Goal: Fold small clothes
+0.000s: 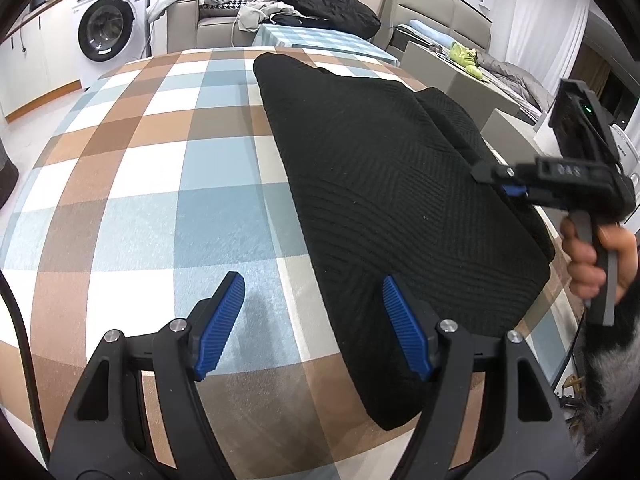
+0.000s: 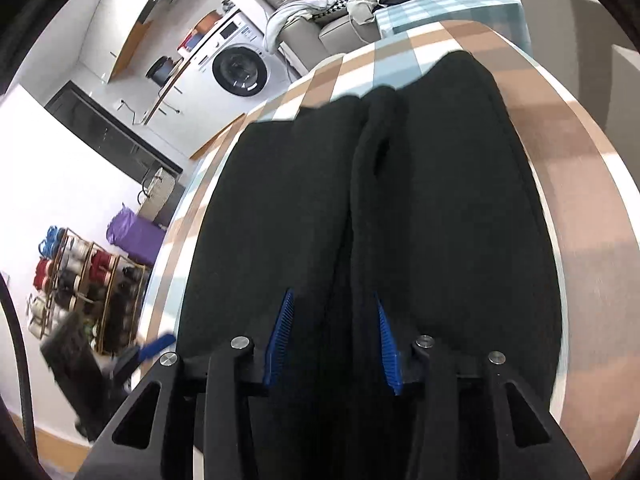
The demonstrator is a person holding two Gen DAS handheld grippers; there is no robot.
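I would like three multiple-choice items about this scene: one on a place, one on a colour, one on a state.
1. Where does the black garment lie?
A. on the checked tablecloth
B. on the floor
C. in the washing machine

2. What colour are the pads of the left hand-held gripper?
A. red
B. blue
C. green

3. How is the left hand-held gripper?
A. shut on the garment
B. open, holding nothing
C. shut on the cloth

Answers:
1 A, checks show all around it.
2 B, both ribbed pads are blue.
3 B, its jaws stand wide apart with bare cloth between them.
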